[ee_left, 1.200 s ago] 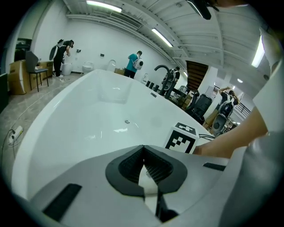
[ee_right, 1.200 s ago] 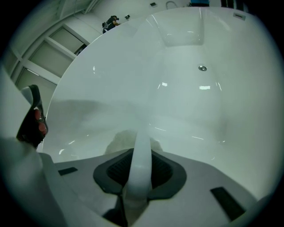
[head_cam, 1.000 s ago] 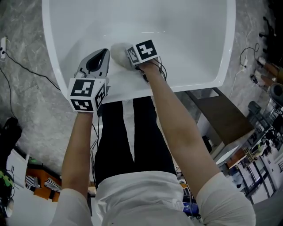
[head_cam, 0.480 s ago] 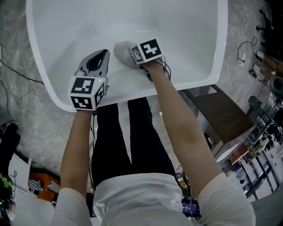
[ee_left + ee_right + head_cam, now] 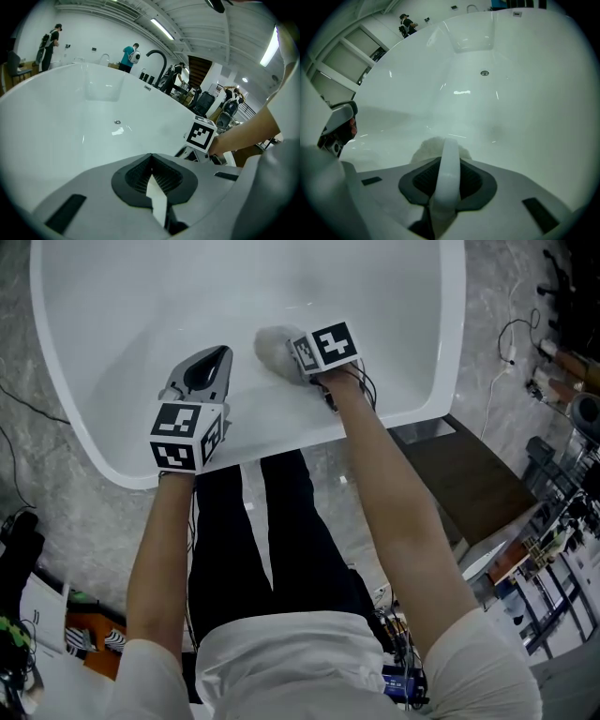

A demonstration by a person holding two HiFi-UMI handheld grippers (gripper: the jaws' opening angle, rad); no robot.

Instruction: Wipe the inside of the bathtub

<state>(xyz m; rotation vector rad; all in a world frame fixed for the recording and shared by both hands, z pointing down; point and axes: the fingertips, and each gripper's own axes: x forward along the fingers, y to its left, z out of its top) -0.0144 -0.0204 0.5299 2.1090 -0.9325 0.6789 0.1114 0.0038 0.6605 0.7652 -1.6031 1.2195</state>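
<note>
Bathtub (image 5: 453,334): white, and we're leaning over its near rim. The grey wiping pad (image 5: 274,346) lies against the inner slope just inside that rim, right of centre. Our right gripper (image 5: 298,357) is clamped on the pad. A white strip (image 5: 449,171) runs up between its jaws, with the pad's fluff just past the tips. Our left gripper (image 5: 214,360) hangs over the same slope, left of the pad and apart from it, jaws together with nothing in them. There's a small round fitting (image 5: 484,73) on the far wall.
</note>
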